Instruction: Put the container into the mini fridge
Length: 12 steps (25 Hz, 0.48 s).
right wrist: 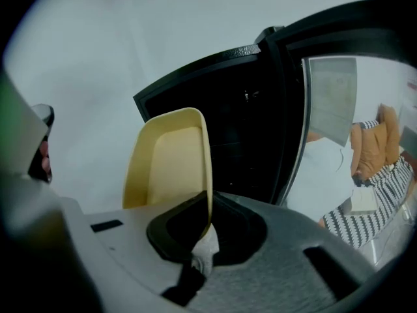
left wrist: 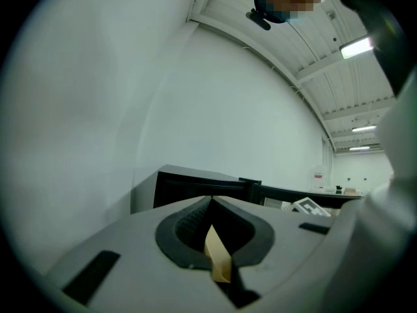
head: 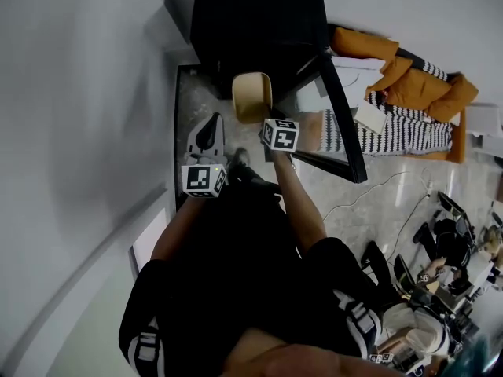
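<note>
Container (right wrist: 166, 162) pinched by right claw (right wrist: 208, 207) before open mini fridge (right wrist: 241, 129); left claw (left wrist: 212, 202) pressed together; grey floor (head: 377, 191).

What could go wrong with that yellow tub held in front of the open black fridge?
The right tool pinches the container only by its thin rim, so it might slip or swing. It sits close to the open door of the mini fridge and could bump the door's edge going in.

head view steeply downward; both gripper views low, toward mini fridge (head: 251, 22)
</note>
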Motion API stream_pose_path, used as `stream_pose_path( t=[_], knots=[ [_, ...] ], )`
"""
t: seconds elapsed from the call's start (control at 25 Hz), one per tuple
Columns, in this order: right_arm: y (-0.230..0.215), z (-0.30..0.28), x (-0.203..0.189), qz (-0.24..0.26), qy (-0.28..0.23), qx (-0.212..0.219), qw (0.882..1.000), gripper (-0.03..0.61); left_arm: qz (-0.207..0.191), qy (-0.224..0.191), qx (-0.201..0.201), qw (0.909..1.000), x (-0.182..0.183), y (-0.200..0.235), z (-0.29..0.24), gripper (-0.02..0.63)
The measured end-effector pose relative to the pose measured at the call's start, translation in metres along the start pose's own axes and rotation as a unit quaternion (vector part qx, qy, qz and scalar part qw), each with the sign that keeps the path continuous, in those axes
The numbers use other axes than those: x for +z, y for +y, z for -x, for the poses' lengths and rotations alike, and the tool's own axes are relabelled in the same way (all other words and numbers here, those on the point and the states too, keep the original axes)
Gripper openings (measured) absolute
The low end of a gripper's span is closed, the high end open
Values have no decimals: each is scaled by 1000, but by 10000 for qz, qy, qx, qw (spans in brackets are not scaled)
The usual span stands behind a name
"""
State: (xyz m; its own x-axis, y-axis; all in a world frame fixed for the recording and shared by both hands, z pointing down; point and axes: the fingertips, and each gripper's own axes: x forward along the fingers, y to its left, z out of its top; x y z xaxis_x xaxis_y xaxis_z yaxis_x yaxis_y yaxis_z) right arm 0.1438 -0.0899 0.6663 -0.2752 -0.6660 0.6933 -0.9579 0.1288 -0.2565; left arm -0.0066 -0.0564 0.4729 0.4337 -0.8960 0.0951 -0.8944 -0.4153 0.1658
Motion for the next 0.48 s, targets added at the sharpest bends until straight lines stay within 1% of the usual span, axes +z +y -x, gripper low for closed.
stream_pose_path(
  t=[0.24, 0.36, 0.48],
  knots=[
    [-15, -38, 1, -156, 199, -167, 9995, 5, -2, -23, -163, 9999, -8, 6, -18, 3],
    [-18, -56, 12, -153, 194, -284, 9993, 5, -4, -84, -338, 9994, -7, 13, -30, 5],
    [-18, -74, 14, -144, 285, -392, 9987, 5, 49, -81, -431, 9990, -6, 21, -41, 3]
  ],
)
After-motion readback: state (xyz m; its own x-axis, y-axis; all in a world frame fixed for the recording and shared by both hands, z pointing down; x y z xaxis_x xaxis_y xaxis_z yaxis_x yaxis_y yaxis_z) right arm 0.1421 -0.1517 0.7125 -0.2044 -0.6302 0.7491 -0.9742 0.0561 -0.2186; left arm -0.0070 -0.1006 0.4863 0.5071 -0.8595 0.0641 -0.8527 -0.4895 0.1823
